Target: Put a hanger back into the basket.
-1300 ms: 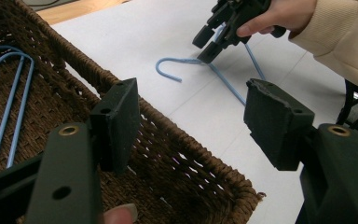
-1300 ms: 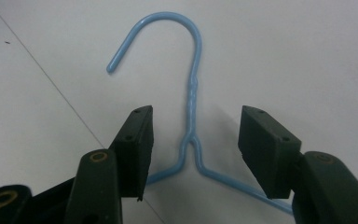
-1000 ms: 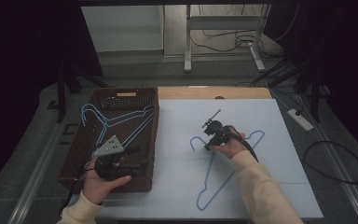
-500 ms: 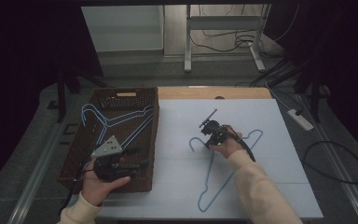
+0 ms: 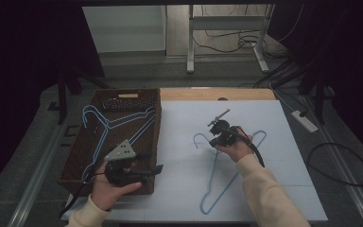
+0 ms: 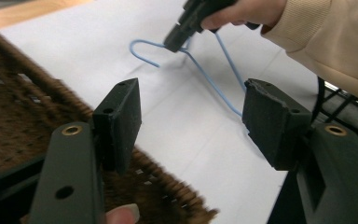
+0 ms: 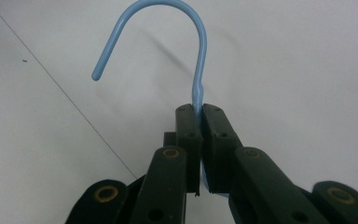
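From the high view, two blue hangers (image 5: 105, 124) are already parked in the basket (image 5: 154, 124), so roughly halfway by the look of it. In the left gripper view, the left gripper (image 6: 193, 128) is held wide with nothing between its jaws, over the basket edge. In the right gripper view, the right gripper (image 7: 200, 112) is clamped on the neck of the last hanger (image 7: 186, 28), hook sticking out just past the jaws, not yet moved over.

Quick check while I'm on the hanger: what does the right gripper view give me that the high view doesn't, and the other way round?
Right gripper view alone: the right gripper has its jaws shut on the neck of the blue hanger, just below the hook, with no gap at the pads.

High view alone: the hanger's whole triangle on the white table, the brown basket with more blue hangers in it, and the left gripper open at the basket's near corner.

Both: the blue hanger's hook, the right gripper, and the white table under them.
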Tool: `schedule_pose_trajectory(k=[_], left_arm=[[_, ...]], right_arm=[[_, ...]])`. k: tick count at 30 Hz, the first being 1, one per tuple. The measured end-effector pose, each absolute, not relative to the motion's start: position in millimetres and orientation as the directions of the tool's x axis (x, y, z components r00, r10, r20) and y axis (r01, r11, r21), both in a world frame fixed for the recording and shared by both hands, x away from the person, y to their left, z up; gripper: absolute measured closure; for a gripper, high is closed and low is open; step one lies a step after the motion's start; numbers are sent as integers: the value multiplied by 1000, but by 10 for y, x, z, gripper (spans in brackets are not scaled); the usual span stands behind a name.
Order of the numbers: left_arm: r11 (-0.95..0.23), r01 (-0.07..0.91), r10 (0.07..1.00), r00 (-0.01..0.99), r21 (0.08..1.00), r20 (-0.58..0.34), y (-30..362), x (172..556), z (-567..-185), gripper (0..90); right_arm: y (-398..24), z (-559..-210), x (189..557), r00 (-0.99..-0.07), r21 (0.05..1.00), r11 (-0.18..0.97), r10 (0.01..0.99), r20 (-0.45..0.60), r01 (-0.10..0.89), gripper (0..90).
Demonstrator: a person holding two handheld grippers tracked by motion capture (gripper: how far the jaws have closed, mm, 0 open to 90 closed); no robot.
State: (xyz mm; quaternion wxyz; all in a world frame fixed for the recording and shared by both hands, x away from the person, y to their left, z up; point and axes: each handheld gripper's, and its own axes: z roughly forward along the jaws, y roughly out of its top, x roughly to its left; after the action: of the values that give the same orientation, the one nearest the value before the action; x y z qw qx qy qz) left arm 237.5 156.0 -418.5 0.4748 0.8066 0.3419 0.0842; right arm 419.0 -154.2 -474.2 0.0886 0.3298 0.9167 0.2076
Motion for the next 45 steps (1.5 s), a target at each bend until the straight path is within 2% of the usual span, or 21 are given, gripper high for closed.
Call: schedule_pose_trajectory(k=[26, 45], left_arm=[[-376, 565, 586, 759, 735, -284, 841, 2677, -4445, 381], [-435, 563, 578, 773, 703, -261, 401, 2676, -4565, 383]], right_arm=[[-1614, -4664, 4098, -768, 510, 667, 640, -19, 544, 865], [-1662, -4580, 4042, -767, 542, 654, 642, -26, 528, 864]])
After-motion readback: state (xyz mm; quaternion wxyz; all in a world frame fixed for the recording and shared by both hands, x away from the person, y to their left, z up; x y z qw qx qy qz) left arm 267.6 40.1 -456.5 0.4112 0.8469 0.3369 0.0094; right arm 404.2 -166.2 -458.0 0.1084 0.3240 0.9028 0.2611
